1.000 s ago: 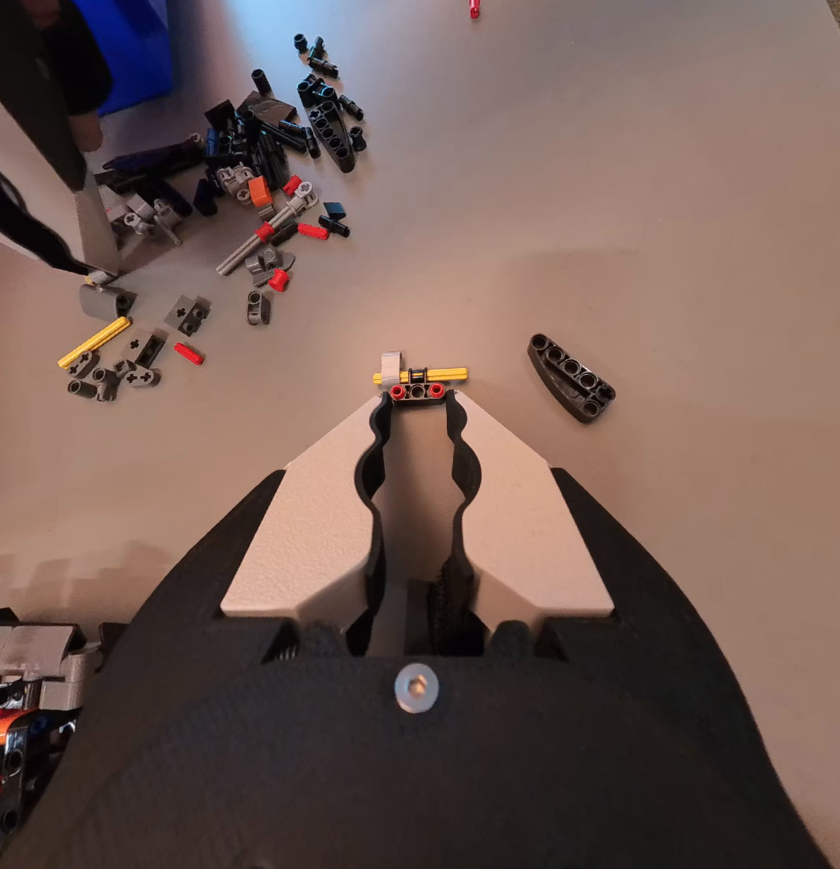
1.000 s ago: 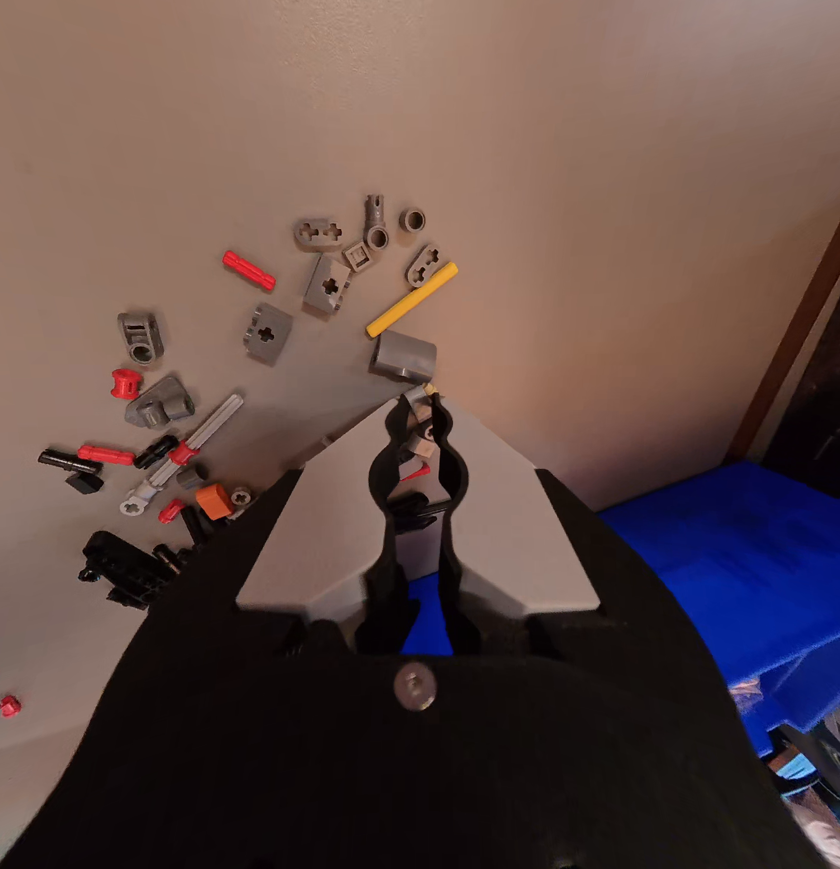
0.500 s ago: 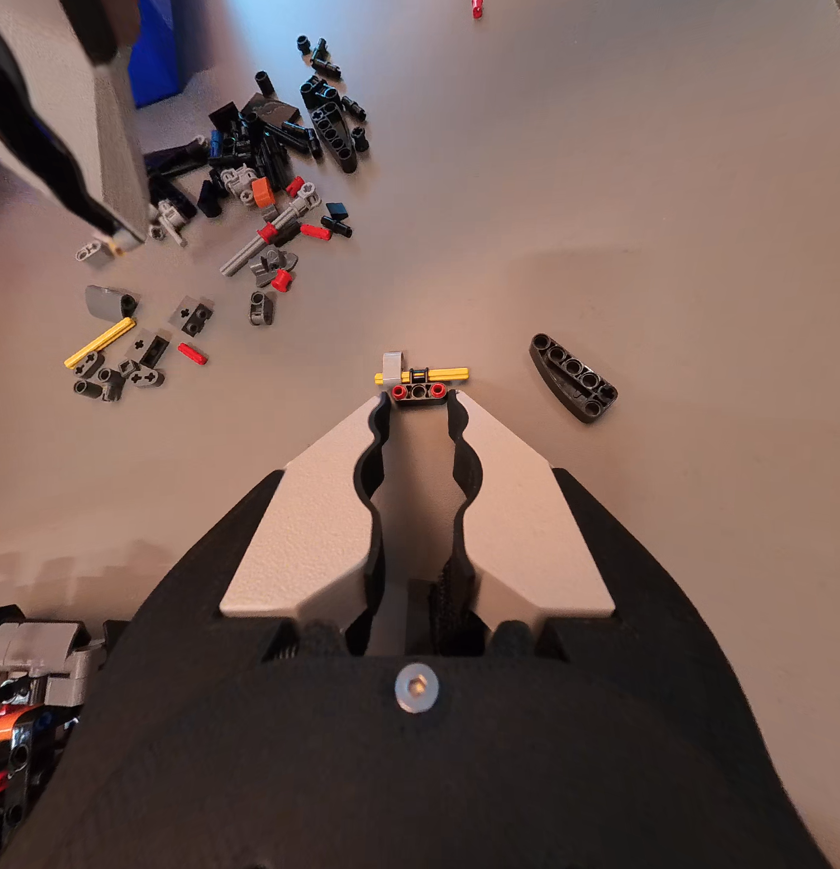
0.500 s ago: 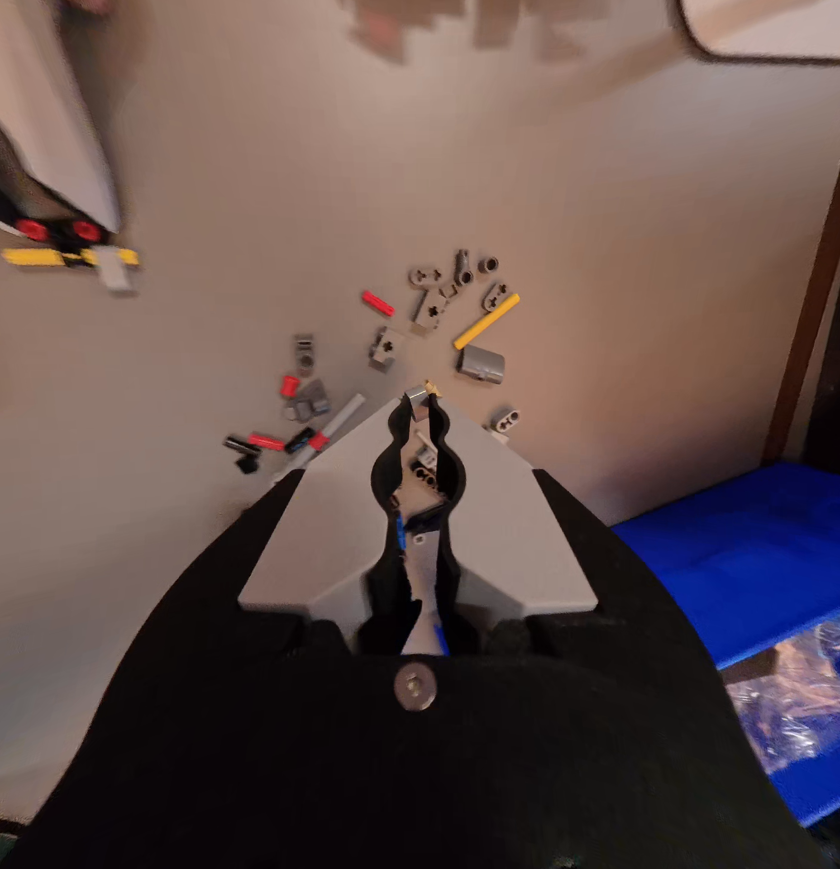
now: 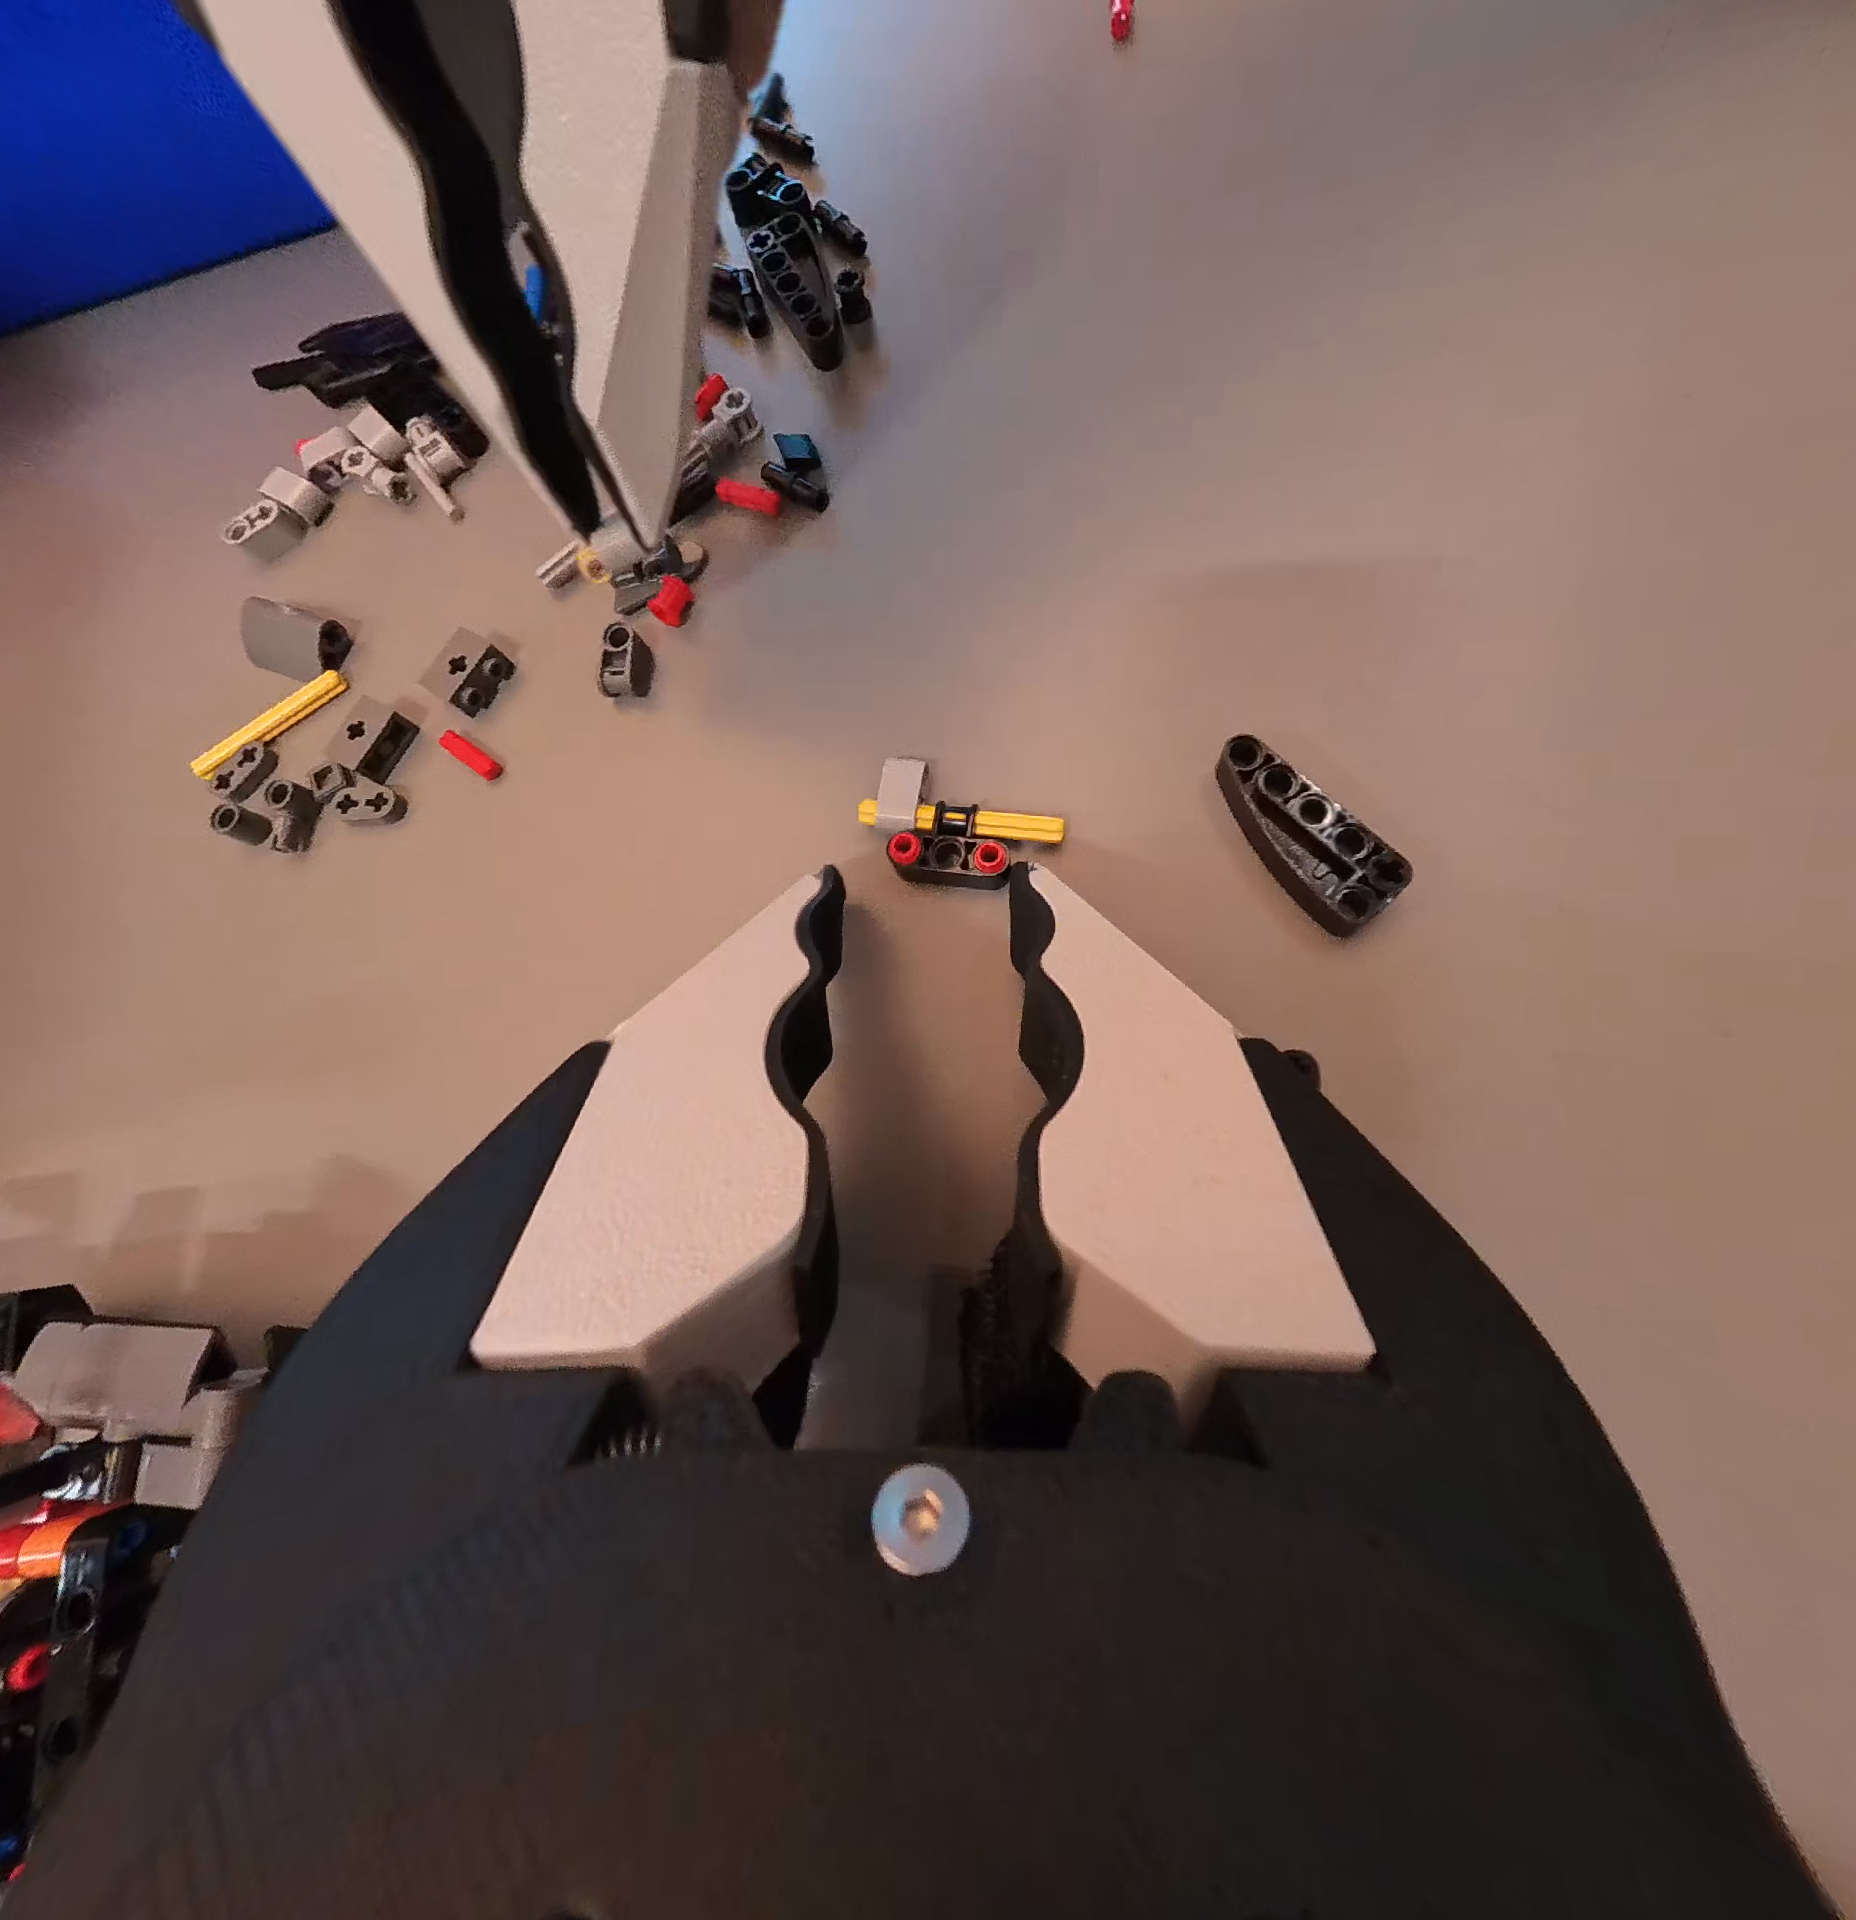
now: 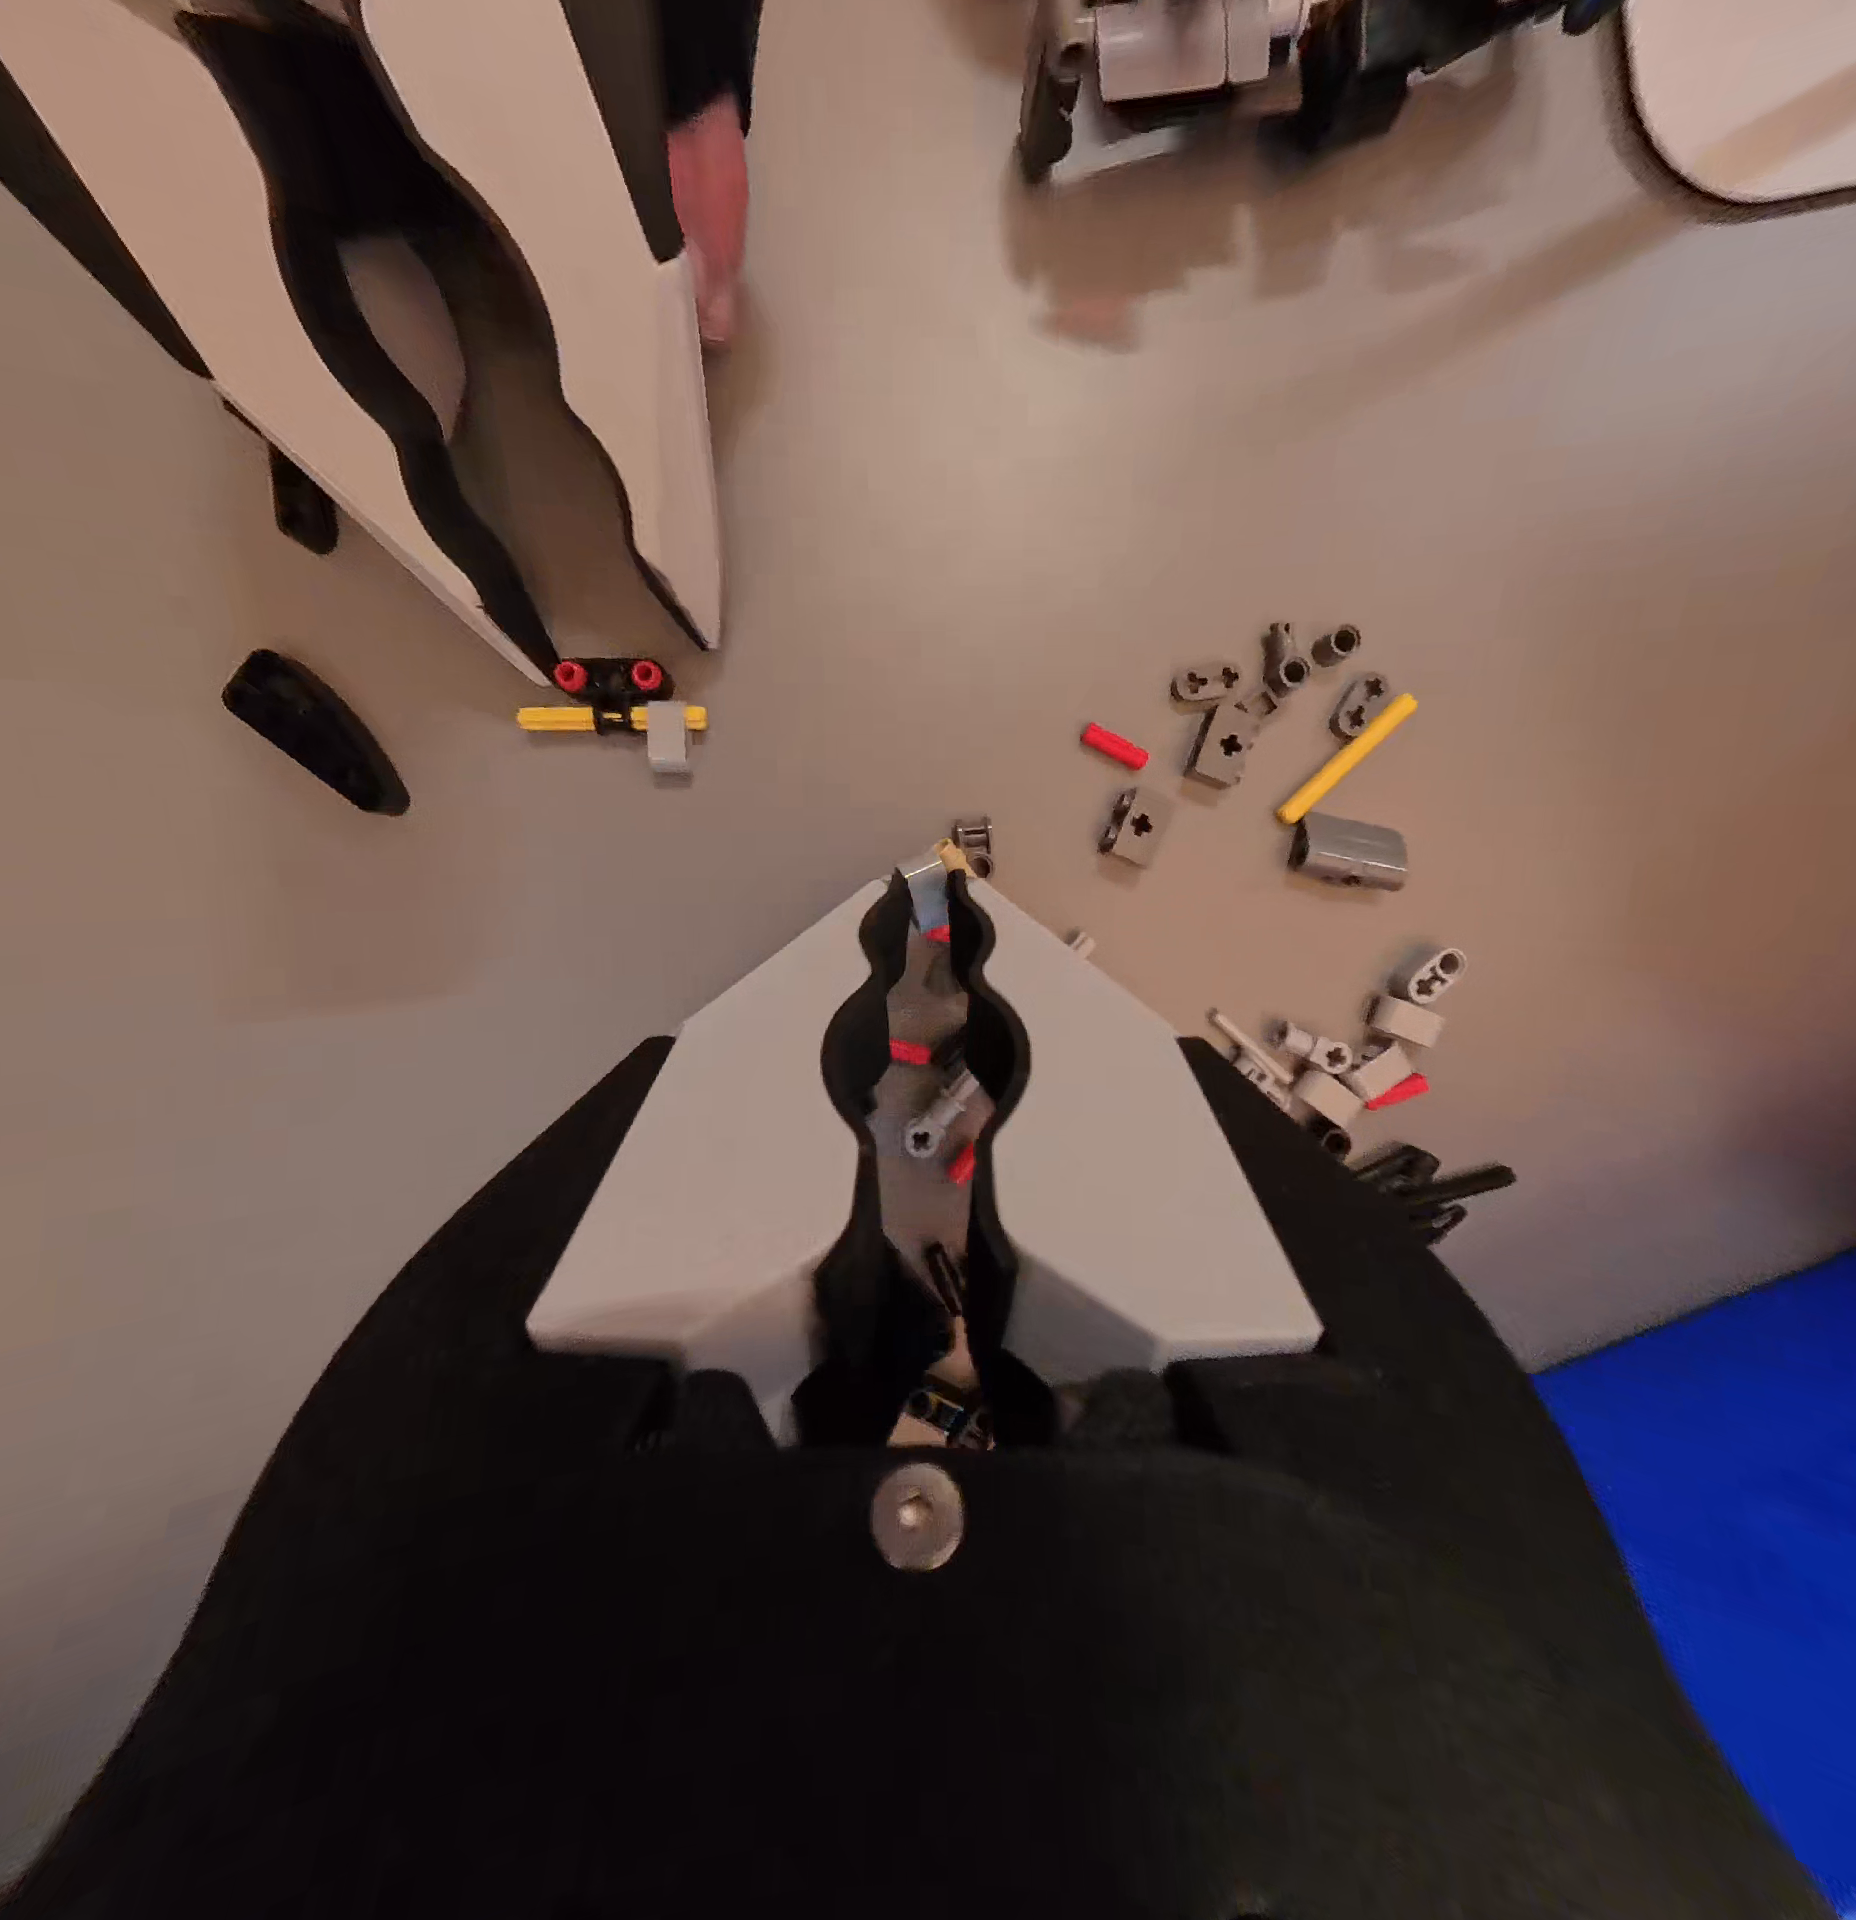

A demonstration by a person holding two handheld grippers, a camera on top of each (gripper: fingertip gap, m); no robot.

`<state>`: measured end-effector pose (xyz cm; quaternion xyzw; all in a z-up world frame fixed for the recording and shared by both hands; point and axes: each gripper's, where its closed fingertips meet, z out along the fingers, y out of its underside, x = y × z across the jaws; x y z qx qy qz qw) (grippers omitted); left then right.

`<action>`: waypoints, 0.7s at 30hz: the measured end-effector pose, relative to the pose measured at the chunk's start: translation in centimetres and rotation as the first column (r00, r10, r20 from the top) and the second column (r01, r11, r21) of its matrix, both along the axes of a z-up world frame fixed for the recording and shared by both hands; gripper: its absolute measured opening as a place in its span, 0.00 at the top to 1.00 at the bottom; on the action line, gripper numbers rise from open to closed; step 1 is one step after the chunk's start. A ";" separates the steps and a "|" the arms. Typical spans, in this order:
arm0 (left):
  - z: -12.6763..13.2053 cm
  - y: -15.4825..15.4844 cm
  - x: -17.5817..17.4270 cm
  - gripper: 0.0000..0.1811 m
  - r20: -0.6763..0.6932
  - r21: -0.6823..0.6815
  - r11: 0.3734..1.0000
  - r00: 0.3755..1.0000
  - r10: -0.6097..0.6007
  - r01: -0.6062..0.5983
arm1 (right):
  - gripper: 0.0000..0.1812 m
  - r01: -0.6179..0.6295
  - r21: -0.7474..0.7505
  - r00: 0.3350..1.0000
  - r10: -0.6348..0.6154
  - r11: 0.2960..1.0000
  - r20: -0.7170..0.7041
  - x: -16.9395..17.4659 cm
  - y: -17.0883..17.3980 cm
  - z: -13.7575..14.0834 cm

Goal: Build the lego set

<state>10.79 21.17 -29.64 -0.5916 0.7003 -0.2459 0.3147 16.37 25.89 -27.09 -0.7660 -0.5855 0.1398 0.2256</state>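
Black short beam with two red pins (image 5: 947,856) and one yellow axle lies on my beige counter (image 5: 1423,520) before the parted left claw (image 5: 924,883); right claw (image 6: 929,883) clamps one small grey connector (image 6: 922,875).

I see bare tabletop (image 5: 1423,468) to the right of my left tongs (image 5: 926,883), broken only by a curved black beam (image 5: 1313,834). Just ahead of their tips the small yellow-axle assembly (image 5: 950,831) blocks the way. Loose parts (image 5: 384,707) crowd the tabletop's left side, where my right tongs (image 5: 617,540) hang overhead. A built model (image 5: 62,1455) fills the near left corner.
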 end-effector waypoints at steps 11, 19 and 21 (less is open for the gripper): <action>3.0 1.2 0.3 0.79 0.159 -0.055 0.997 0.985 0.067 -0.059 | 0.97 -0.204 0.379 0.975 0.224 0.903 -0.009 -3.5 -3.7 2.1; 7.2 -1.3 0.9 0.83 0.391 -0.299 0.948 0.920 0.015 0.111 | 0.97 -0.296 0.525 0.941 0.337 0.798 0.019 -5.8 -6.4 5.2; 7.7 -1.9 0.8 0.87 0.428 -0.326 0.932 0.904 -0.006 0.161 | 0.97 -0.298 0.532 0.937 0.349 0.793 0.005 -5.9 -6.6 5.7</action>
